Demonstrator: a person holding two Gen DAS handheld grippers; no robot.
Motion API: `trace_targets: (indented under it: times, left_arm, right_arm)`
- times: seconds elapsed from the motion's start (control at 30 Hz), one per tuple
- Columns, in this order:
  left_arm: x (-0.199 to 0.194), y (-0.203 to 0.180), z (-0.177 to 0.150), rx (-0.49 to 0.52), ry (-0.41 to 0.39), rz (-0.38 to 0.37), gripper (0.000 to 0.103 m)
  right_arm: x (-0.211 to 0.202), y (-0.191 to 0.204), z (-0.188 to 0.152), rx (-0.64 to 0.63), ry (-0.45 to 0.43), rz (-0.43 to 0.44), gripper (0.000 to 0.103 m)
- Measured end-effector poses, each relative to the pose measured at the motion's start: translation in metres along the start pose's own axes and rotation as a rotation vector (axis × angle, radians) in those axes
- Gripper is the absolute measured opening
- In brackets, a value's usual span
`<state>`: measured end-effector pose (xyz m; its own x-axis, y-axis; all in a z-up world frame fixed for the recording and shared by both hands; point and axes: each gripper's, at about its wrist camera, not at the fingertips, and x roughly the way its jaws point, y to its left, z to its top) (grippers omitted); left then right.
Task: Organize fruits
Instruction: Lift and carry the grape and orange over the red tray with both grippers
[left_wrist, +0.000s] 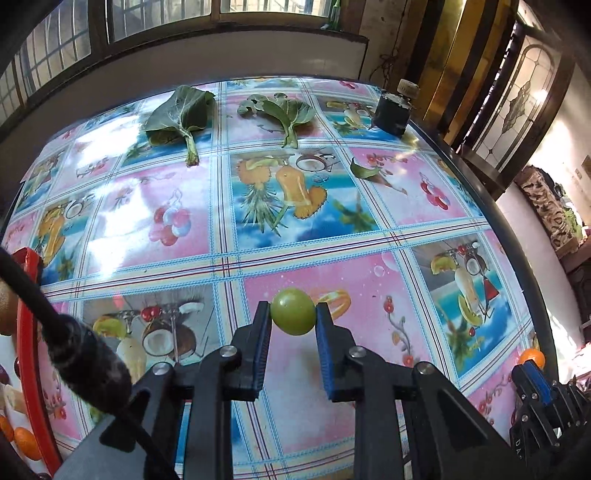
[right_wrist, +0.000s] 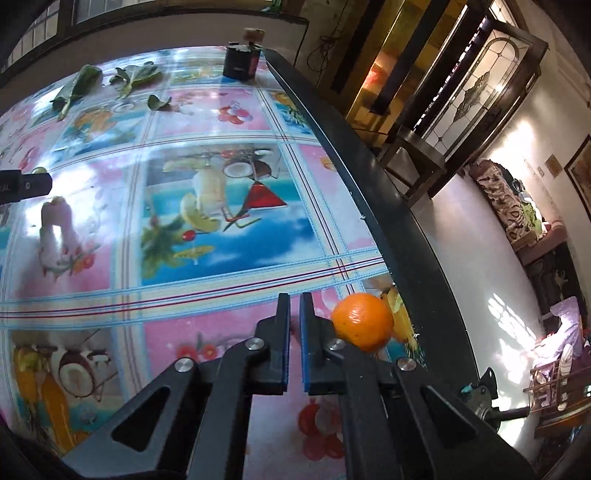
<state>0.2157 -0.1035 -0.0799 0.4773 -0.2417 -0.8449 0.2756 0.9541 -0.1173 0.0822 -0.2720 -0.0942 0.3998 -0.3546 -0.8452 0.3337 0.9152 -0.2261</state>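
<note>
Left gripper (left_wrist: 293, 314) is clamped on the green fruit (left_wrist: 293, 311), just above the table (left_wrist: 229, 240); lift gently toward the red tray (left_wrist: 26, 314) without squeezing harder. Right gripper (right_wrist: 294, 314) is clenched empty, the orange (right_wrist: 362, 320) just beside it; reopen and recentre first.
</note>
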Motion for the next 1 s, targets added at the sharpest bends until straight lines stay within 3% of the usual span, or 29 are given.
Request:
trace_targets:
  times: [0.1,0.17,0.27,0.3,0.37,0.5,0.73,1.0]
  left_arm:
    - [-0.009,0.009,-0.004,-0.023,0.000,-0.017,0.023]
    - [-0.014,0.014,-0.007,-0.032,0.000,-0.018,0.023]
    - [-0.023,0.022,-0.013,-0.045,-0.004,-0.013,0.023]
    - [-0.025,0.026,-0.015,-0.052,-0.006,-0.017,0.023]
    - [-0.031,0.031,-0.020,-0.064,-0.011,-0.020,0.023]
    - [-0.037,0.039,-0.029,-0.080,-0.012,-0.028,0.023]
    - [-0.042,0.045,-0.027,-0.091,-0.021,-0.049,0.023]
    - [-0.062,0.049,-0.027,-0.103,-0.052,-0.067,0.023]
  right_arm:
    - [-0.009,-0.009,0.000,0.025,0.006,0.053,0.027]
    - [-0.017,-0.024,0.005,0.067,-0.008,0.151,0.044]
    - [-0.015,-0.055,0.017,0.155,0.060,0.490,0.045]
    - [-0.010,-0.062,0.021,0.168,0.106,0.560,0.046]
    - [-0.005,-0.063,0.027,0.125,0.154,0.609,0.046]
    - [-0.001,-0.051,0.029,0.021,0.174,0.538,0.047]
    - [0.005,-0.054,0.029,-0.046,0.182,0.308,0.047]
    - [0.015,-0.059,0.039,-0.096,0.205,0.164,0.049]
